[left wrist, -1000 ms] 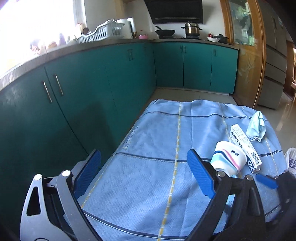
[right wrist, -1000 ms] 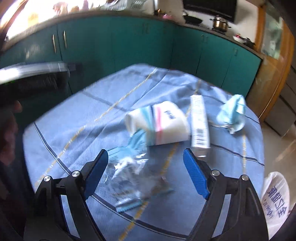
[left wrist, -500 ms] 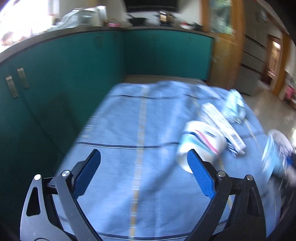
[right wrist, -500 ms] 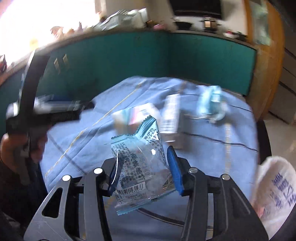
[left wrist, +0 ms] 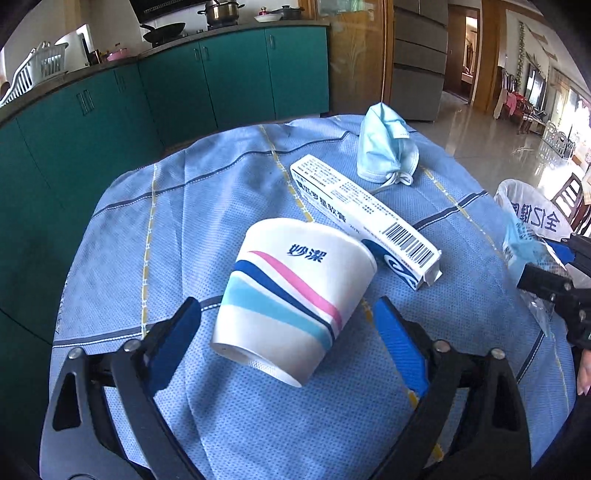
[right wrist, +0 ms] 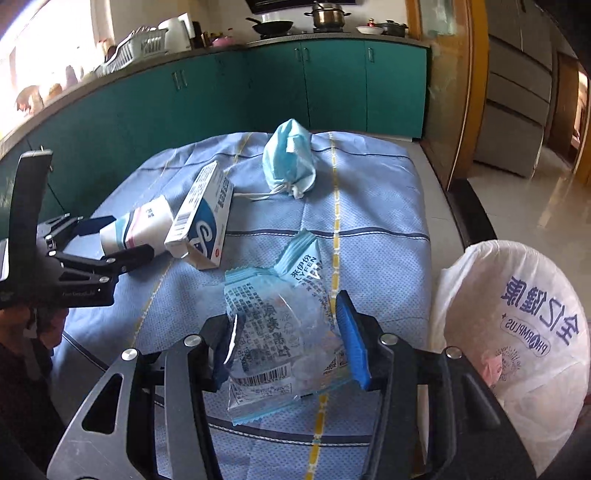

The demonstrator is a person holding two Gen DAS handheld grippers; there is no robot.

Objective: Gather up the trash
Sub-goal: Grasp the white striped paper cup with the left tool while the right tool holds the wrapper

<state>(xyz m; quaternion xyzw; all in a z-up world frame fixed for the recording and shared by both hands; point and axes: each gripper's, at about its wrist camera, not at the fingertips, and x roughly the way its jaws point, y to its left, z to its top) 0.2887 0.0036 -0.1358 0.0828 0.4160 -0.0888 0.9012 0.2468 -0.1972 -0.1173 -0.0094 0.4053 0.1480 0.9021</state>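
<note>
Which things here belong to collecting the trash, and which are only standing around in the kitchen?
For the job: wrapper held in right gripper, cup between the open left gripper fingers, box, mask, bag.

Just there: pan, pot, dish rack, cabinets.

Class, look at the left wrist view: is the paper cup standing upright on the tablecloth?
No. The paper cup lies tipped on its side on the tablecloth, between the open left gripper fingers.

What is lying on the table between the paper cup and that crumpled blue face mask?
A long white carton with a barcode lies between the paper cup and the face mask, seen best in the left wrist view.
</note>
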